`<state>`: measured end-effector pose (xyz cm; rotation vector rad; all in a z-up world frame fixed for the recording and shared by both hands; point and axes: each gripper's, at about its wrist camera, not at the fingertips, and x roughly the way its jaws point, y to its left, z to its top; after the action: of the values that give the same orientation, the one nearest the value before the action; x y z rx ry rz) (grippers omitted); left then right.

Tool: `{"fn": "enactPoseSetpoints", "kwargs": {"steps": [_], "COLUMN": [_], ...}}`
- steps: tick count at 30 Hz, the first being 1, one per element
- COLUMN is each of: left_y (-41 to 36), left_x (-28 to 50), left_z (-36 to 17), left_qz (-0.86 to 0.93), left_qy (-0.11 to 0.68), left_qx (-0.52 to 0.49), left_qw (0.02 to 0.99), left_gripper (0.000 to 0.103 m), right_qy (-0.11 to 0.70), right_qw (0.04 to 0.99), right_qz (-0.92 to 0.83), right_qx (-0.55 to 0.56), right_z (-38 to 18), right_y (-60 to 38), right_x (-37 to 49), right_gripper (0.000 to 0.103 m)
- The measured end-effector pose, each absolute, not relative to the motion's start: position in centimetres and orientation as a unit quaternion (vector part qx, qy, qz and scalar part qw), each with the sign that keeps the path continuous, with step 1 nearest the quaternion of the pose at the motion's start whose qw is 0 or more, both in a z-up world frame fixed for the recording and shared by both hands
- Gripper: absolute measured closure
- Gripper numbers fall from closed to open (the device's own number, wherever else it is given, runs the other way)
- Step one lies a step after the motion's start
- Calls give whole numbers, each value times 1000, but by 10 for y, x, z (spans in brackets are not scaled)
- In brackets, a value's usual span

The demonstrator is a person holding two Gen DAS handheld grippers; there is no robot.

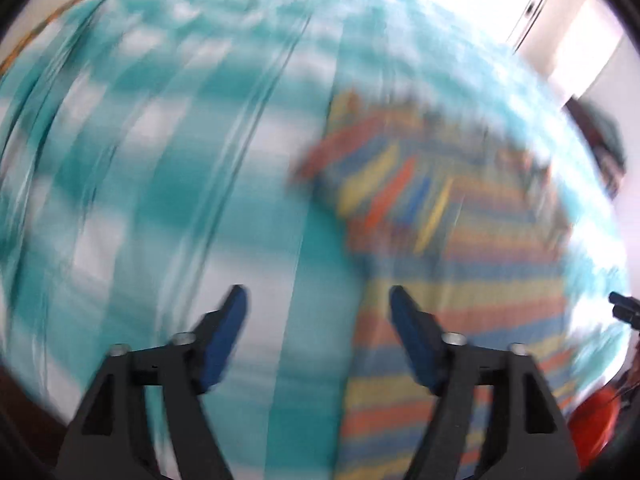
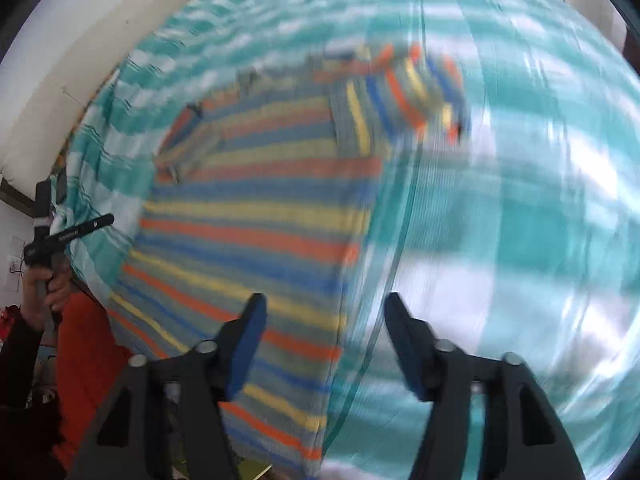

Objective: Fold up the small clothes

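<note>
Both the left gripper (image 1: 318,300) and right gripper (image 2: 324,308) hang wide open and empty above the striped shirt (image 2: 256,220), which lies lengthwise between their jaws.

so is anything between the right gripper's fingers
No. The open right gripper holds nothing; the striped shirt and checked sheet lie beyond, per the right wrist view.

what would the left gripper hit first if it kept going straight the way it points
Probably the teal checked sheet, just beside the striped shirt's edge. The open left gripper holds nothing; blur makes depth uncertain.
</note>
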<state>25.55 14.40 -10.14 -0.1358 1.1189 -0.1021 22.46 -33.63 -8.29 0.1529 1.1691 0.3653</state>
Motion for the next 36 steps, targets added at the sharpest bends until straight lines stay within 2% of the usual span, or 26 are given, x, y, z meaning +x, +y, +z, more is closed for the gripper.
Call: {"fn": "enactPoseSetpoints", "kwargs": {"steps": [1,3,5,11,19,20,22,23,24,25,26,28,33,36], "left_y": [140,130,121,81,47,44,39,36,34,31,28,24,12,14], "left_x": [282,342,398,490,534,537,538,536,533,530,527,526,513,516], "left_z": [-93,-86,-95,-134,-184,-191,-204,-211,-216,-220,-221,-218,-200,-186], "left_qz": [-67,-117,-126,-180,-229,-226,-225,-228,-233,-236,-234,-207,-163,-137], "left_qy": [522,521,544,574,598,600,604,607,608,607,601,584,525,497], "left_qx": [-66,-67,-63,2,143,158,181,193,202,210,221,231,259,232], "left_qw": [848,843,827,799,755,751,742,737,732,729,731,750,794,825], "left_gripper": [5,4,5,5,5,5,5,7,11,29,57,96,98,98], "right_qy": [536,511,506,559,592,598,606,601,594,588,582,563,518,492], "right_qw": [823,840,845,807,775,770,762,765,769,773,777,788,823,841], "right_qz": [176,177,174,187,206,206,212,214,216,212,212,203,152,123], "right_qx": [65,39,13,-35,-81,-84,-87,-89,-95,-104,-113,-141,-179,-189], "right_z": [-70,-47,-46,-109,-180,-186,-193,-192,-189,-185,-181,-172,-151,-143], "right_y": [-338,-340,-339,-306,-288,-287,-285,-283,-282,-281,-279,-278,-292,-296], "right_x": [244,296,354,483,527,530,530,529,527,524,521,513,495,489], "right_gripper": [24,16,15,15,16,19,51,63,98,98,98,99,99,99]}}
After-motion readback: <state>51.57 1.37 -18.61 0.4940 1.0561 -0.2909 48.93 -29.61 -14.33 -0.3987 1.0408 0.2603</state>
